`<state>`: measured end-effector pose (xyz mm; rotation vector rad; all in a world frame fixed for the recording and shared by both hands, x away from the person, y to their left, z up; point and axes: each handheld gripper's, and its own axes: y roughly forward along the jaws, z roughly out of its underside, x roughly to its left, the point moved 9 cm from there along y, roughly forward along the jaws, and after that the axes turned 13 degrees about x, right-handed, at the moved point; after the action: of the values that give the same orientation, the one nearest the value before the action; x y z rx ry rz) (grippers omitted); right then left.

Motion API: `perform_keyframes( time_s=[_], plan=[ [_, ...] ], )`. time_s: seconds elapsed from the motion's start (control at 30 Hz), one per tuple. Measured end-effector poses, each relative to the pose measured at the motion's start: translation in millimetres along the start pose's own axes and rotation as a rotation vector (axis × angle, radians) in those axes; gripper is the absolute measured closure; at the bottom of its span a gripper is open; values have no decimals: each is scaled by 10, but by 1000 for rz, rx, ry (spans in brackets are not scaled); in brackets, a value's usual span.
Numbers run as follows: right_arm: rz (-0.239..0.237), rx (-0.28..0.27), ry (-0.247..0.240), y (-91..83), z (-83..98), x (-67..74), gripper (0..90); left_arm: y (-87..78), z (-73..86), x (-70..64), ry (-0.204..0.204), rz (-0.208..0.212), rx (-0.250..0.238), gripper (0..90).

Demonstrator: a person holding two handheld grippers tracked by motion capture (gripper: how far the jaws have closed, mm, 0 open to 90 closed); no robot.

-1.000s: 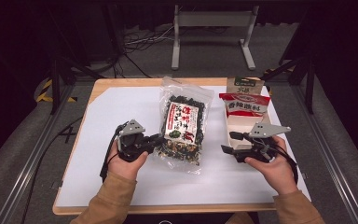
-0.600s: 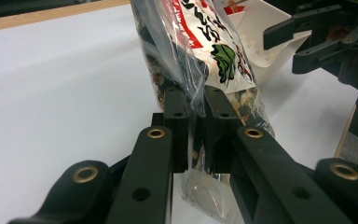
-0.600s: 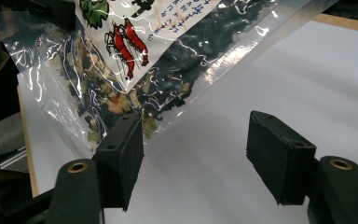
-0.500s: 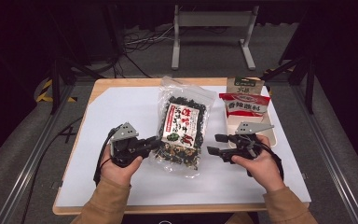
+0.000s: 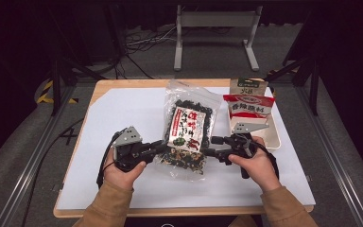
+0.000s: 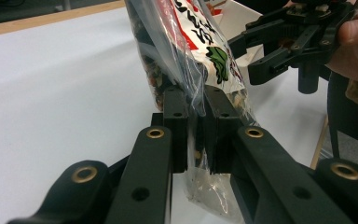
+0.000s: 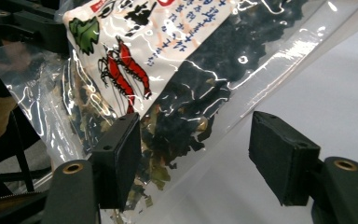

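A clear bag of dark dried seaweed with a white, red-lettered label (image 5: 189, 127) lies mid-table, its near end lifted. My left gripper (image 5: 163, 146) is shut on the bag's lower left edge. In the left gripper view the pads (image 6: 175, 107) pinch the clear plastic of the bag (image 6: 191, 37). My right gripper (image 5: 211, 146) is open at the bag's lower right edge and its jaws have just been opening. In the right gripper view (image 7: 196, 140) the bag's (image 7: 177, 60) edge lies between the pads (image 7: 121, 154), which do not press on it.
A white tray (image 5: 274, 137) stands at the right, holding a red-and-white packet (image 5: 248, 106) and a brown packet (image 5: 248, 87) behind it. A white mat (image 5: 123, 109) covers the wooden table. A metal stand (image 5: 215, 21) stands on the floor beyond.
My right gripper has moved left and slightly down from beside the tray to the bag's right edge. The left gripper has kept its hold and barely shifted.
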<state>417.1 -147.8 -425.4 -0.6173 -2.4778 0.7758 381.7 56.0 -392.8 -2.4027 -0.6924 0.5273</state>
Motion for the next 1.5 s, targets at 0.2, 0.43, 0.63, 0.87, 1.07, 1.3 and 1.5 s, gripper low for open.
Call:
perform_keyframes(
  time_s=[0.2, 0.43, 0.63, 0.87, 1.07, 1.3, 1.5],
  plan=[
    [-41, -5, 22, 76, -24, -9, 344, -7, 12, 3, -5, 5, -4, 810],
    [-60, -5, 13, 97, -91, 23, 406, -15, 36, 29, -5, -5, 0, 806],
    [-64, -4, -16, 53, -185, 60, 581, -69, 50, 80, -22, -29, -9, 802],
    [-34, -8, -53, -22, -312, 89, 705, -117, 49, 113, -22, -61, -22, 797],
    [-26, -27, -68, -103, -371, 133, 790, -121, 41, 126, -10, -69, -35, 789],
    [9, -58, -91, -232, -419, 197, 872, -86, 27, 100, 7, -61, -43, 774],
    [45, -77, -89, -294, -438, 226, 881, -63, 21, 108, 16, -64, -53, 722]
  ],
)
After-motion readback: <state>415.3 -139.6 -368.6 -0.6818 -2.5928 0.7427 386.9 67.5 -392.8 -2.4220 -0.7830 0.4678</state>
